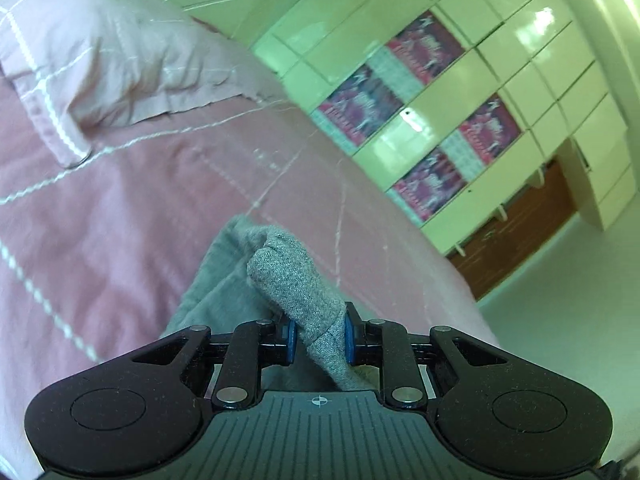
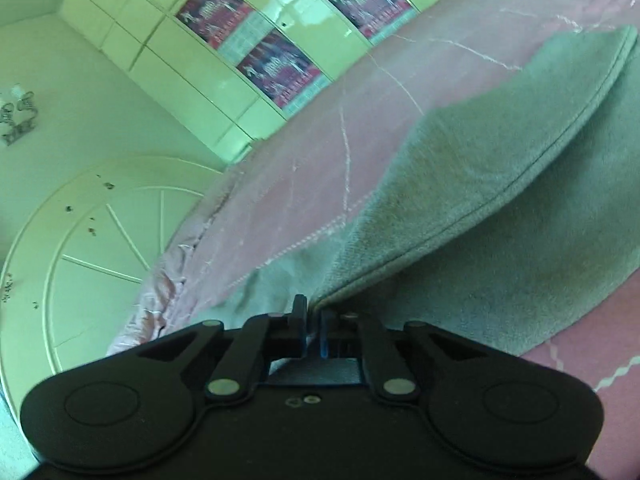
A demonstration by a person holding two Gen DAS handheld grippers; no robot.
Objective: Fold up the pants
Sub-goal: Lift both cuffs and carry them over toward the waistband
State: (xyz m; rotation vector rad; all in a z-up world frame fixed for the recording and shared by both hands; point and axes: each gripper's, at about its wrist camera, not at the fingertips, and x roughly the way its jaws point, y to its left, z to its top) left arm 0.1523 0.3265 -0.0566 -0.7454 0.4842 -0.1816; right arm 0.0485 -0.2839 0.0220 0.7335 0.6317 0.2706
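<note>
The grey pants [image 1: 292,276] lie on a pink bed cover [image 1: 120,220]. My left gripper [image 1: 319,338] is shut on a bunched grey ribbed end of the pants, which sticks up between the blue pads [image 1: 290,340]. In the right wrist view the pants [image 2: 500,184] spread wide over the bed cover [image 2: 320,128], with a seamed edge lifted off the bed. My right gripper [image 2: 314,332] is shut on that lifted edge of the pants, the jaws nearly touching with thin fabric between them.
A pink pillow [image 1: 100,64] lies at the head of the bed. A white wardrobe [image 1: 460,92] with red picture panels stands beyond the bed. A white rounded headboard [image 2: 100,248] shows in the right wrist view. Pale floor [image 1: 560,300] runs beside the bed.
</note>
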